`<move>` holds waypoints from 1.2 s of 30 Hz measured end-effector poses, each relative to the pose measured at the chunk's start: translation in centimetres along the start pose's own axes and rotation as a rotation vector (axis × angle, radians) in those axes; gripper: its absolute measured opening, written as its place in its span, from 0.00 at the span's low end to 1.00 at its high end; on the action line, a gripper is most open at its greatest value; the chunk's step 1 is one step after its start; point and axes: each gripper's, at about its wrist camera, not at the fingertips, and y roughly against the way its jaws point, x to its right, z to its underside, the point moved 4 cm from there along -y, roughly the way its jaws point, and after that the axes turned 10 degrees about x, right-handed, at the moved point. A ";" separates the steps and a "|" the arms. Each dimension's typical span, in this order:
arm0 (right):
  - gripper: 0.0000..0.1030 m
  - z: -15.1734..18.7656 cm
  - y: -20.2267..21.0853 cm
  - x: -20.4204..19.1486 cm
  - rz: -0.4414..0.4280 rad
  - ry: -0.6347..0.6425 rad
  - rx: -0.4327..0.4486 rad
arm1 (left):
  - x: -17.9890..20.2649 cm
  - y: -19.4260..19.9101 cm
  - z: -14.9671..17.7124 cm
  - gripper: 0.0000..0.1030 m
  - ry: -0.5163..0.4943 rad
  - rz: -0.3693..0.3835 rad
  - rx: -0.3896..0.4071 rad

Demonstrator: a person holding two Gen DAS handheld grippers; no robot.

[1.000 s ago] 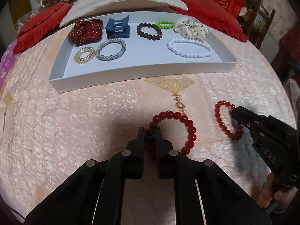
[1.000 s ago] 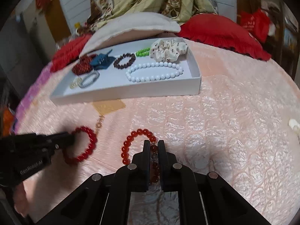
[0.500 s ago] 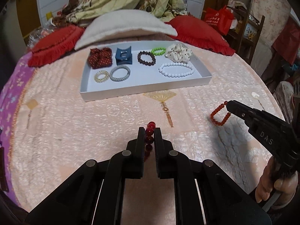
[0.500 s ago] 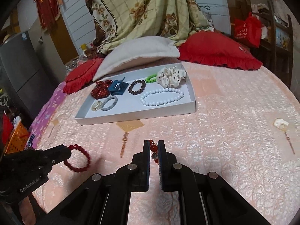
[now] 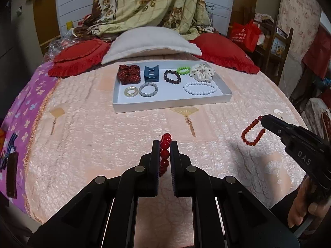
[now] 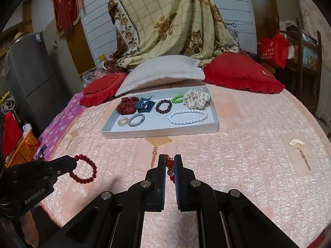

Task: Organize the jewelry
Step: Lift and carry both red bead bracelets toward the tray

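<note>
My left gripper (image 5: 164,144) is shut on a dark red bead bracelet (image 5: 165,155), held above the bed; it hangs from that gripper (image 6: 71,164) as a ring (image 6: 85,171) in the right wrist view. My right gripper (image 6: 170,159) is shut on an orange-red bead bracelet (image 6: 170,165), which dangles from it (image 5: 261,119) as a loop (image 5: 252,133) in the left wrist view. A white tray (image 5: 171,103) (image 6: 161,131) lies farther back on the bed, holding several bracelets, hair ties, scrunchies and a blue clip.
The peach quilted bedspread (image 5: 103,134) covers the bed. Red cushions (image 5: 78,55) and a white pillow (image 5: 151,41) lie behind the tray. A purple blanket (image 5: 22,107) is at the left edge. A small white object (image 6: 296,143) lies on the bed at right.
Both grippers have lifted their bracelets off the bedspread and pulled up and back; the tray now looks smaller and farther away.
</note>
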 end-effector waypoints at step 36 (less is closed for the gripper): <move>0.07 -0.1 3.4 -3.9 -0.024 0.061 0.031 | -2.1 3.2 0.9 0.08 -0.040 -0.118 0.055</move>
